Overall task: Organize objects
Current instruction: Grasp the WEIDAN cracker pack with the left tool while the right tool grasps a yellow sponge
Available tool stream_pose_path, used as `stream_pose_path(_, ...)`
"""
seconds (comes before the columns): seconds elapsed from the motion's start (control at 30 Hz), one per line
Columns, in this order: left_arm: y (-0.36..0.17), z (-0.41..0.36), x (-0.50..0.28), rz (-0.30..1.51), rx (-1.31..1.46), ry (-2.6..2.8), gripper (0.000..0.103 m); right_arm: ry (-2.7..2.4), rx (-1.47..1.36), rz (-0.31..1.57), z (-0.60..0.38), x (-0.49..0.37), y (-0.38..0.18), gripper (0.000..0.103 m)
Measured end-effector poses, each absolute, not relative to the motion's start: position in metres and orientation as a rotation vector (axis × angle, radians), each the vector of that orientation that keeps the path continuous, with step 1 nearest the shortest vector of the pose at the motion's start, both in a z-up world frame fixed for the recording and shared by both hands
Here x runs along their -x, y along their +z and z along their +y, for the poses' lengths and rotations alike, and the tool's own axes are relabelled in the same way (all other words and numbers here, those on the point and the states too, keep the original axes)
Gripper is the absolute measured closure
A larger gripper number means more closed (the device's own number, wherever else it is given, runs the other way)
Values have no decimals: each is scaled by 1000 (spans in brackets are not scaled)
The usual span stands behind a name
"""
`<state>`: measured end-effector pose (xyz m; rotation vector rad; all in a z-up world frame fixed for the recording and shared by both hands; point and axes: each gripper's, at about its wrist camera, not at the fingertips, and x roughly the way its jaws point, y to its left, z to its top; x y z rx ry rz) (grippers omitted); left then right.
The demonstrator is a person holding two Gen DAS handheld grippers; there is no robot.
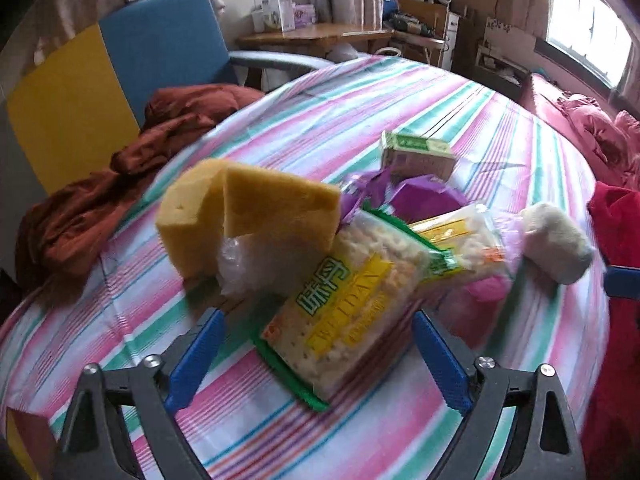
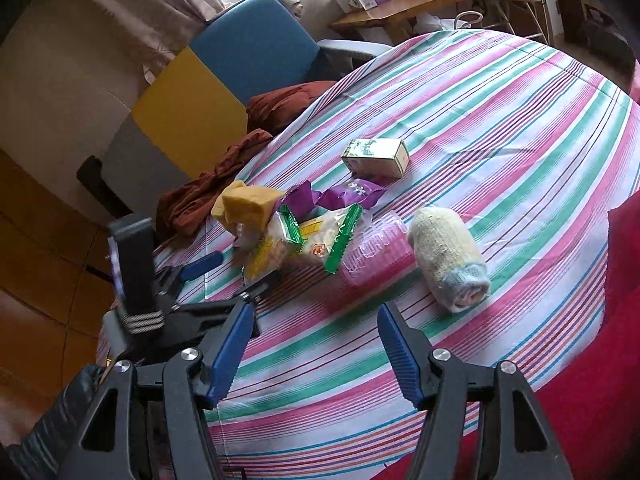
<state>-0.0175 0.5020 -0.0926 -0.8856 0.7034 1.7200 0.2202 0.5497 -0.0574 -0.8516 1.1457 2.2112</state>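
Left tool hung wide over my cracker pack; I judged squaring both fingers across its width best. Right tool gaped, empty.

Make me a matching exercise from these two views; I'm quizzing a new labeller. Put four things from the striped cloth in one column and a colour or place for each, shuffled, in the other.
Things:
1. sponge
2. small carton
3. rolled towel
4. cracker packet

Descriptions:
A. green-topped, farthest back on the cloth
B. yellow, partly in clear wrap
C. between the open fingers of the left hand-held gripper
D. cream with a pale blue end, at the right of the pile

Pairs: 1-B, 2-A, 3-D, 4-C
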Motion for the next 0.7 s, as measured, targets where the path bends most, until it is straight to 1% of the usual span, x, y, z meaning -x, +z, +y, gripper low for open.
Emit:
stream_pose_path(0.03, -97, 505, 22, 691, 910, 1707, 22, 2210, 855, 1147, 550, -220, -58, 37)
stream_pose_path(0.07, -100, 506, 25, 676, 938, 1690, 26, 2209, 857, 1146, 550, -219, -58, 37)
stream_pose_path(0.1, -102, 507, 27, 671, 958, 1684, 36, 2208, 860, 1146, 550, -219, -58, 37)
stream_pose_path(0.13, -104, 508, 28, 671, 969, 1690, 42, 2207, 864, 1145, 550, -218, -59, 37)
stream_pose_path(0.2, -103, 502, 24, 656, 967, 1692, 45, 2203, 869, 1143, 550, -218, -60, 37)
stream_pose_path(0.3, -101, 487, 15, 635, 993, 1697, 45, 2199, 876, 1136, 549, -216, -60, 37)
stream_pose_path(0.57, -101, 421, -40, 719, 975, 1795, 45, 2199, 916, 1112, 547, -211, -60, 37)
stream_pose_path(0.7, -103, 387, -48, 723, 959, 1866, 45, 2258, 1002, 1052, 545, -191, -55, 37)
